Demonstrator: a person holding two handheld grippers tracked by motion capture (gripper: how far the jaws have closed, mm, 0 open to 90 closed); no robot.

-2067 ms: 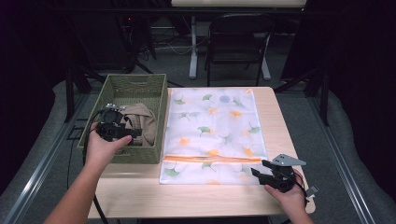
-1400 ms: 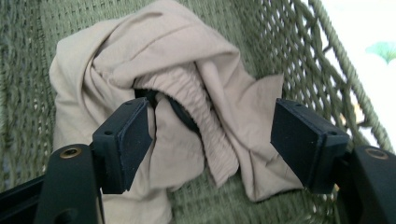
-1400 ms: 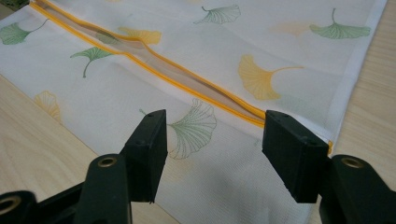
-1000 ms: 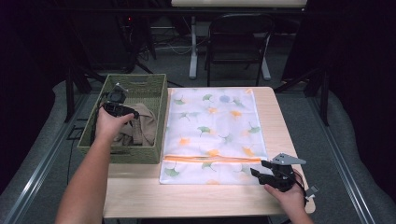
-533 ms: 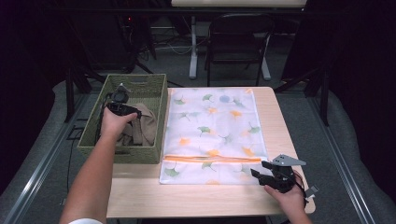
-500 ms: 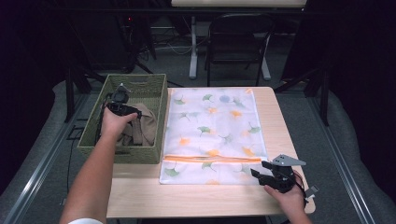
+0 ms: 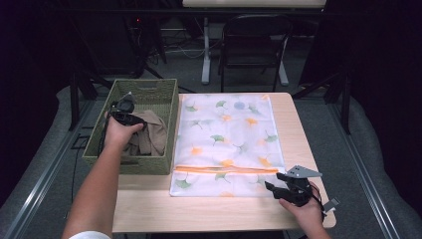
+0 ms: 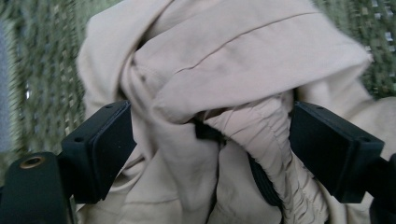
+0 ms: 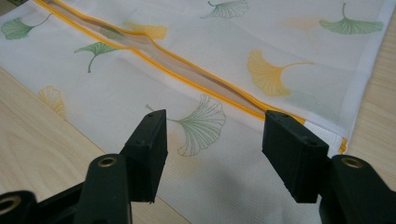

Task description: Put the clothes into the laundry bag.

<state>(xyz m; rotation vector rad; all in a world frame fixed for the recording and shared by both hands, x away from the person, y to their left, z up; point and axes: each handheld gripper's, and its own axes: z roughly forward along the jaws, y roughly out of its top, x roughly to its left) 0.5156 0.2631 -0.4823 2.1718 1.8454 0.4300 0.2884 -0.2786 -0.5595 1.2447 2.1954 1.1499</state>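
My left tool (image 7: 130,118) is down in the green woven basket (image 7: 149,89) at the tabletop's left edge, jaws spread wide and just been opening, with the beige garment (image 8: 224,84) bunched between them; pads not pressing it. The garment lies inside the basket. The white leaf-print mesh bag (image 7: 226,134) lies flat mid-tabletop, orange zipper (image 9: 187,70) near the front edge. My right tool (image 9: 212,149), jaws spread, empty, hovers over the bag's front right corner.
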